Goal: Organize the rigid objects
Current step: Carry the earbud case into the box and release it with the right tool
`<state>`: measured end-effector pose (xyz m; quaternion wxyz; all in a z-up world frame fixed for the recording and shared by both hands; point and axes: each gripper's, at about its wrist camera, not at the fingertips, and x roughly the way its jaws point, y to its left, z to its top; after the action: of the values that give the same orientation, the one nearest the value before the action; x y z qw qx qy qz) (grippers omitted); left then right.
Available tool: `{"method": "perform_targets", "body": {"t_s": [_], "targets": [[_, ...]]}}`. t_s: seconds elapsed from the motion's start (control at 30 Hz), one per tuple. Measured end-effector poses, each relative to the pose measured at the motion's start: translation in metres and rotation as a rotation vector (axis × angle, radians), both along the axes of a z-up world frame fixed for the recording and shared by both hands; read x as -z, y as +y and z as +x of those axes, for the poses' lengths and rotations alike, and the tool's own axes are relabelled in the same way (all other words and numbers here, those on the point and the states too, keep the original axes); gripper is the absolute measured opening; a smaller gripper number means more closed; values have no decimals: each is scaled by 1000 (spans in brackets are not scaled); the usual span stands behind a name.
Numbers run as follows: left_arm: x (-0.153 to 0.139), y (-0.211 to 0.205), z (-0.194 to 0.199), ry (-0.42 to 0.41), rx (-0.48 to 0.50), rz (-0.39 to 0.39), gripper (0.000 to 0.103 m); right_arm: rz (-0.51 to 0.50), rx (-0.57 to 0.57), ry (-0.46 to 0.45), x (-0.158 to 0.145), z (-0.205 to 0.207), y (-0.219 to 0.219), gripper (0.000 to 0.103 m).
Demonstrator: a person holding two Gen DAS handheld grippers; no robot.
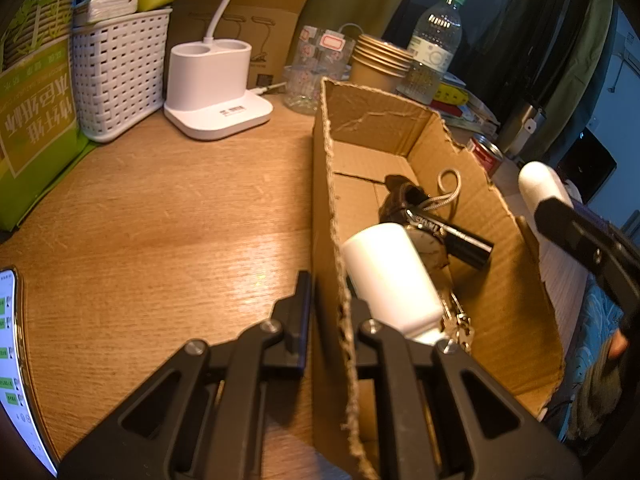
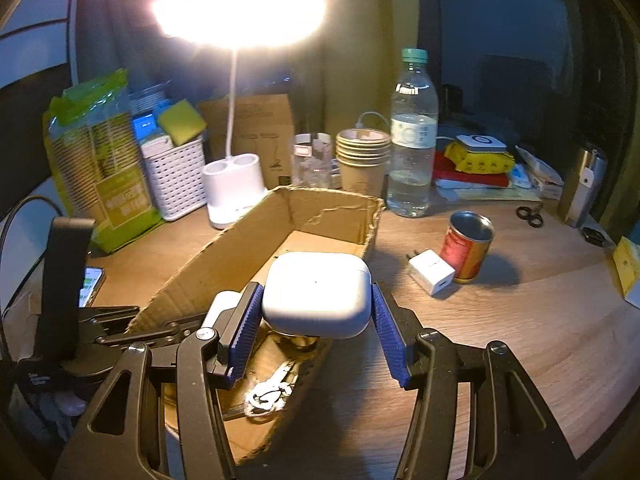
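Observation:
My left gripper (image 1: pixel 330 298) is shut on the left wall of the open cardboard box (image 1: pixel 500 264), one finger outside and one inside. In the box lie a white bottle (image 1: pixel 388 276), a black pen-like tube (image 1: pixel 464 240), keys (image 1: pixel 456 326) and a brown item with a cord (image 1: pixel 400 196). My right gripper (image 2: pixel 315 302) is shut on a white earbud case (image 2: pixel 316 280), its blue pads pressing both sides, held above the near end of the box (image 2: pixel 320 208). From the left wrist view, the case (image 1: pixel 534 180) shows beyond the box's right wall.
On the wooden desk to the right of the box stand a white charger plug (image 2: pixel 432 272) and a red can (image 2: pixel 468 246). Behind are a water bottle (image 2: pixel 412 140), paper cups (image 2: pixel 362 156), a lamp base (image 2: pixel 232 188), a white basket (image 2: pixel 176 176), scissors (image 2: pixel 530 216). A phone (image 1: pixel 12 360) lies left.

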<state>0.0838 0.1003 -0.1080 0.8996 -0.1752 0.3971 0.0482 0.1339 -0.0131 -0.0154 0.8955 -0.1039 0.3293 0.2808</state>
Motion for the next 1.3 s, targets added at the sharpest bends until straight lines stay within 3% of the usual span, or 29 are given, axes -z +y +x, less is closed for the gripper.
{"method": "perform_targets", "body": {"t_s": [0.6,1.0,1.3], "targets": [[0,0,0,0,-1,0,10,-25,-55,47,16,-11,14,58],[-1,-1,0,-1,1,0,10,-106,-69,26,19,-15,21,58],[-1,-1,0,-1,0,0,10,-109,-71,35,19,-13,19,58]]}}
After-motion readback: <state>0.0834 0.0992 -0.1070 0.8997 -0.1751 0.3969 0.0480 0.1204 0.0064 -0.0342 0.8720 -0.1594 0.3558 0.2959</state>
